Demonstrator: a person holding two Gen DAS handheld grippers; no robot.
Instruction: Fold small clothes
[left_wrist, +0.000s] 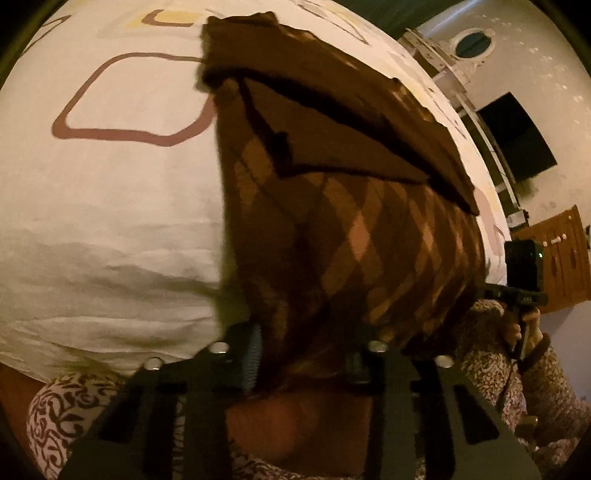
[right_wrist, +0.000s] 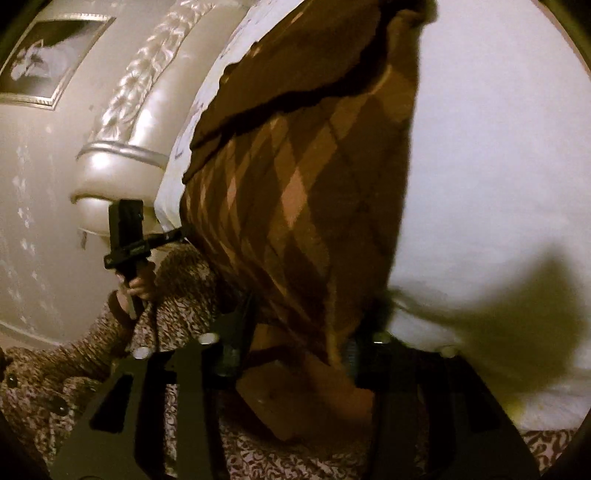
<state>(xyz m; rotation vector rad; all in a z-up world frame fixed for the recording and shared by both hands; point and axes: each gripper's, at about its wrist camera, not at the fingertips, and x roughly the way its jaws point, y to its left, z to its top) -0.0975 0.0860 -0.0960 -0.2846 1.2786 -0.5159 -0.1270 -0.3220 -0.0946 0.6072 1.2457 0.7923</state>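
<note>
A small brown garment with an orange argyle diamond pattern (left_wrist: 351, 229) lies on the white bed sheet (left_wrist: 110, 206), its near hem lifted. A plain dark brown part is folded over its far half. My left gripper (left_wrist: 306, 354) is shut on the near hem at one corner. My right gripper (right_wrist: 295, 350) is shut on the near hem of the same garment (right_wrist: 295, 192) at the other corner. Each gripper shows in the other's view, the right one (left_wrist: 524, 280) and the left one (right_wrist: 129, 236), held in a hand. The fingertips are hidden under cloth.
The sheet carries brown outlined shapes (left_wrist: 122, 99). A padded cream headboard (right_wrist: 122, 147) and a framed picture (right_wrist: 48, 62) are at the bed's end. A dark screen (left_wrist: 517, 136) and a wooden door (left_wrist: 554, 258) are on the wall. My patterned sleeves (right_wrist: 55, 387) are close below.
</note>
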